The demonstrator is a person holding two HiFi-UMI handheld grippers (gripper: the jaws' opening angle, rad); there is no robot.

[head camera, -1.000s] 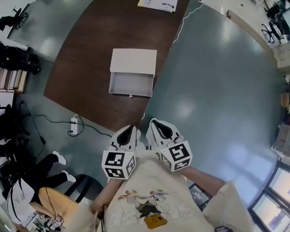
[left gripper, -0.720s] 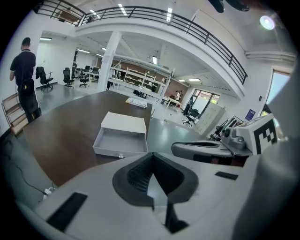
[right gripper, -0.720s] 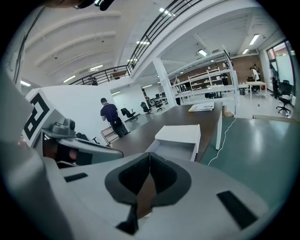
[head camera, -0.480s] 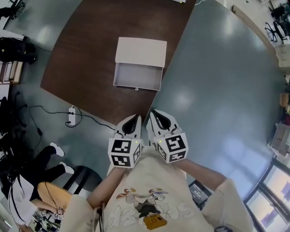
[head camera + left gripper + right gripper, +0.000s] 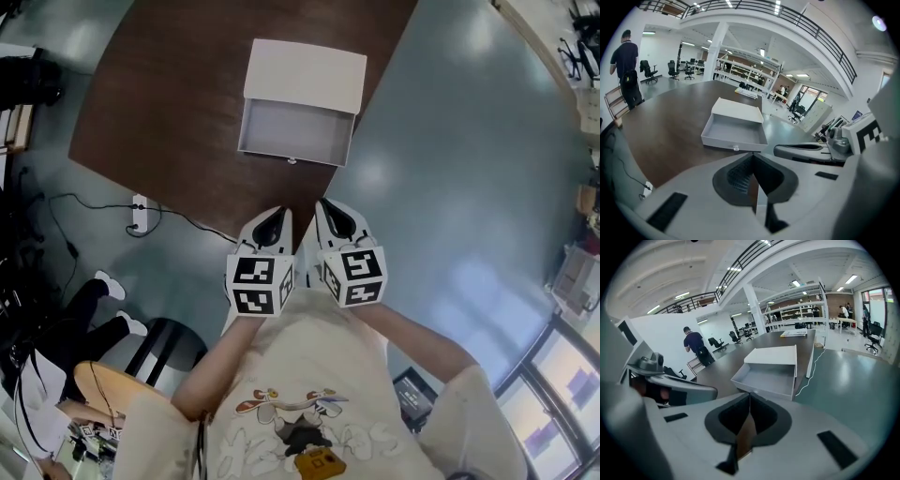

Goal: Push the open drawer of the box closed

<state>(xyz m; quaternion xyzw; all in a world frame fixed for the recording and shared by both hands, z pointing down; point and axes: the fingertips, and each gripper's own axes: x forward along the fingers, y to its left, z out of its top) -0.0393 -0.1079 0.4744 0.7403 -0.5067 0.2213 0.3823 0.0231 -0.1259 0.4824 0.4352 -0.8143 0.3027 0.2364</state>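
Holds left gripper and right gripper side by side before the chest, each with jaws pressed together on nothing, tips at the near edge of the table. Has brought both closer to the box over the last second: lies almost straight ahead now, where before sat a little to the left. Leaves the drawer pulled out as far as before, empty, its front and knob facing the grippers, well apart from them. Amounts to approach only; probably calls for a straight reach forward onto the drawer front, then a push.
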